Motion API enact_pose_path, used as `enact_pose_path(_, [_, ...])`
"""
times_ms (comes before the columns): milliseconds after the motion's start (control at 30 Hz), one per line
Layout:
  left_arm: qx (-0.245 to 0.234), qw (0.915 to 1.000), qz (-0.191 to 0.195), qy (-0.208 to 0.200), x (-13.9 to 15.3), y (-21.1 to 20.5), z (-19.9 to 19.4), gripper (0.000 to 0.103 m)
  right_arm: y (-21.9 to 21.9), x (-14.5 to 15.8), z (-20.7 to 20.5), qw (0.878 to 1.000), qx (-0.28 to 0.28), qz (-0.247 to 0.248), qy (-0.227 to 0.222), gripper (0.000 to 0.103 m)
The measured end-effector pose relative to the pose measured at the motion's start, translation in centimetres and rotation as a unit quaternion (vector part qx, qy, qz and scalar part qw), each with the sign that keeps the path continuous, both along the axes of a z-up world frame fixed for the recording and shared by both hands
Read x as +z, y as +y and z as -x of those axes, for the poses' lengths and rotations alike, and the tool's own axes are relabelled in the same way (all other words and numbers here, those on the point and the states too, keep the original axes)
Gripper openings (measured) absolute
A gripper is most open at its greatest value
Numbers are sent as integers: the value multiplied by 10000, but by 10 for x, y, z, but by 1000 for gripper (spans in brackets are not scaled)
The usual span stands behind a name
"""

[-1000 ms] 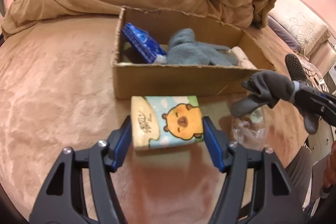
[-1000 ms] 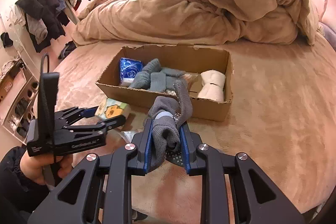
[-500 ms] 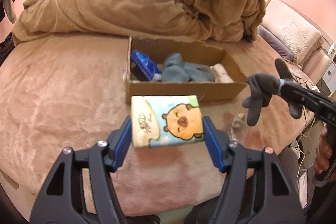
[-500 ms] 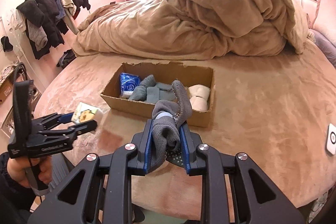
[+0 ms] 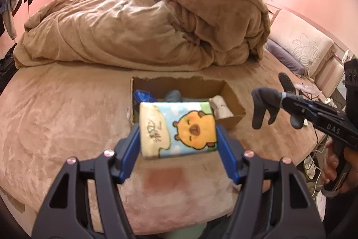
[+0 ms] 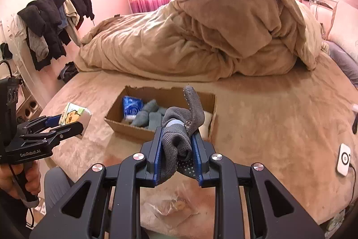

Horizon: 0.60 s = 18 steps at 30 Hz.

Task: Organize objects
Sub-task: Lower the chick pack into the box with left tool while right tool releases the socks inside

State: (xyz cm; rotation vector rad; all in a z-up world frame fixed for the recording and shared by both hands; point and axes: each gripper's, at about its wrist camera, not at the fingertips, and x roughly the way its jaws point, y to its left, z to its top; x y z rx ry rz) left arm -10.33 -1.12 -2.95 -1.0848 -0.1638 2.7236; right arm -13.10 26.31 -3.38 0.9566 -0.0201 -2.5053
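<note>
Left tool pinches the tissue pack at frame centre; right tool clamps a grey sock, both raised over the bed, presumably bound for the cardboard box (already part-filled).

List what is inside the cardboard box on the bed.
Inside the open brown cardboard box: a blue packet, grey-blue socks and a white rolled cloth. The held grey sock hides part of the interior.

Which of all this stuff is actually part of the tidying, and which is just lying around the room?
Part of the tidying:
tissue pack in left gripper
grey sock in right gripper
cardboard box

Just lying about:
blanket
hanging clothes
plastic bag
</note>
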Motion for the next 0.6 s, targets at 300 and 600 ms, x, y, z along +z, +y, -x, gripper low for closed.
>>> enact_pose_path(300, [-56, 9999, 3, 92, 15, 5, 28, 66, 1, 18, 23, 9996, -15, 46, 278, 25])
enact_pose_path(600, [-57, 10000, 65, 19, 1, 6, 74, 66, -14, 4, 68, 9996, 74, -61, 261, 25])
